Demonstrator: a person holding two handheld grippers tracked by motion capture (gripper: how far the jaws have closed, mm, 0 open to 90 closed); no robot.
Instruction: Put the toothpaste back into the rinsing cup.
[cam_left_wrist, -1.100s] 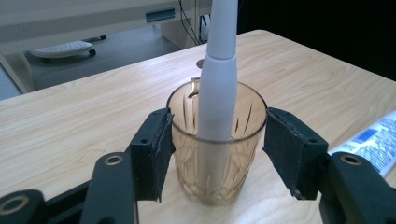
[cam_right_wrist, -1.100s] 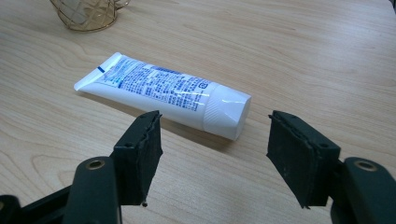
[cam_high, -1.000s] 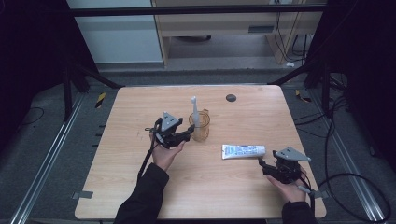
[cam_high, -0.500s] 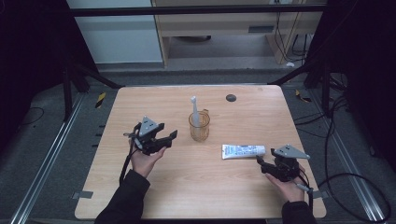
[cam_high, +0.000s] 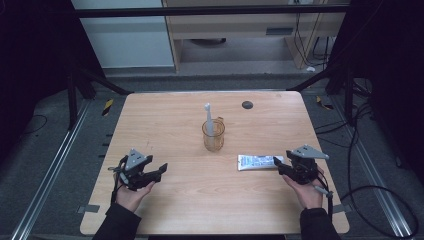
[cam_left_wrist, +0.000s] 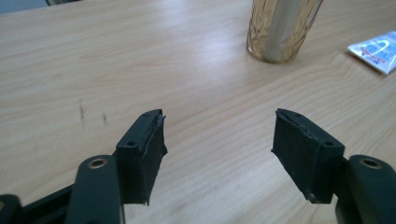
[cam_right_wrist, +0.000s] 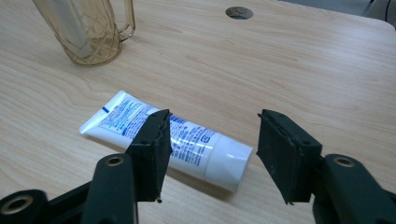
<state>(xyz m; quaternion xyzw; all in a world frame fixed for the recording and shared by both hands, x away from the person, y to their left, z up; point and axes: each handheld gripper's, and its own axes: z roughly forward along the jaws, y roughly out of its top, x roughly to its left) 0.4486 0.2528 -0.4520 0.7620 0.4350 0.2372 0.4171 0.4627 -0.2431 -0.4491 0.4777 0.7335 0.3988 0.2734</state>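
**Two grippers flank a cup and a tube**

Left: the left gripper (cam_high: 161, 169), jaws spread and just opening, holds nothing above bare table (cam_high: 170, 125). Centre: an amber cup (cam_high: 213, 135) holds a white toothbrush (cam_high: 208, 114). Right: the toothpaste tube (cam_high: 259, 161) lies flat, its cap end between the right gripper (cam_right_wrist: 212, 140)'s closing, untouching jaws.

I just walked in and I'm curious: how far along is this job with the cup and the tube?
Looks done: the toothbrush stands in the amber cup, and the left claw is open on bare table. In hand: the right claw, its jaws just closing, sits at the cap end of the toothpaste tube, not gripping it. Left: grasping the tube and probably putting it in the cup.
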